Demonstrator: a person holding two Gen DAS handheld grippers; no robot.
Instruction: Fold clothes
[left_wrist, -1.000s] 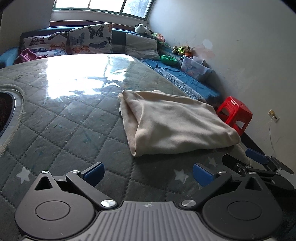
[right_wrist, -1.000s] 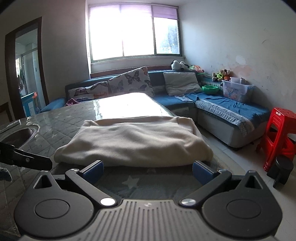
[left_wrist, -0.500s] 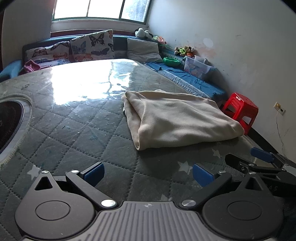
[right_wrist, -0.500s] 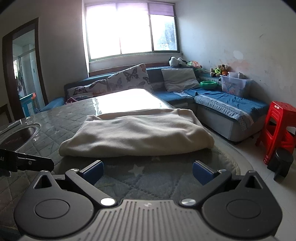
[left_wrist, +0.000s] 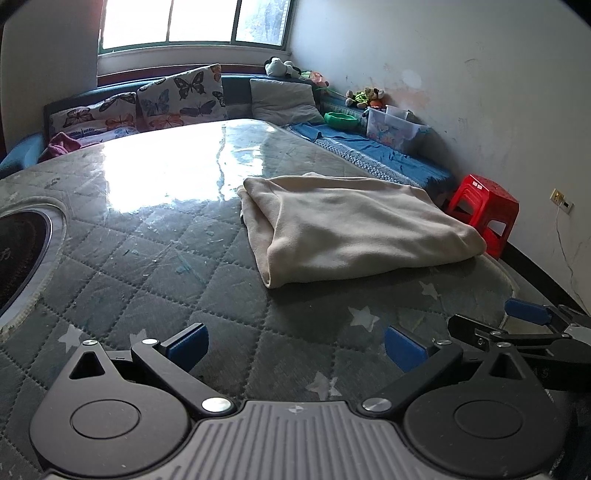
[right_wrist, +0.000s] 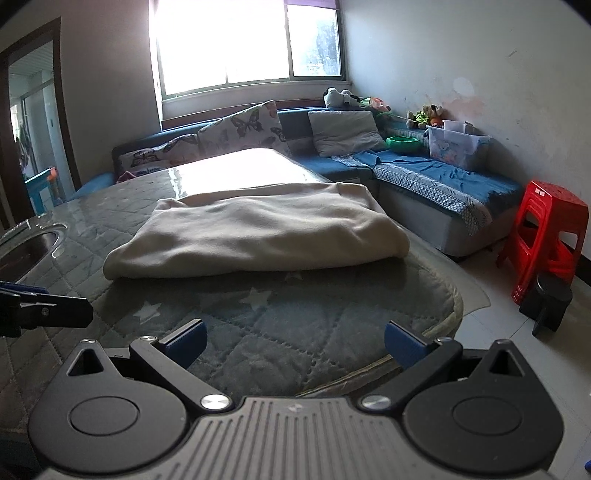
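Note:
A cream garment (left_wrist: 354, 225) lies folded into a thick rectangle on the quilted grey table (left_wrist: 147, 266). It also shows in the right wrist view (right_wrist: 258, 232), near the table's right edge. My left gripper (left_wrist: 295, 347) is open and empty, well short of the garment's near left corner. My right gripper (right_wrist: 293, 341) is open and empty, over the table's near rounded edge, short of the garment. The right gripper also shows in the left wrist view (left_wrist: 517, 325) at the lower right. The left gripper's finger (right_wrist: 44, 314) shows at the left of the right wrist view.
A round recessed basin (left_wrist: 18, 254) sits in the table at the left. A red plastic stool (right_wrist: 546, 236) and a black bin (right_wrist: 550, 302) stand on the floor at the right. A blue sofa (right_wrist: 424, 173) with cushions runs behind and to the right.
Both grippers have drawn back and up from the folded garment, which now looks farther away. The garment has not moved. Both grippers stay open.

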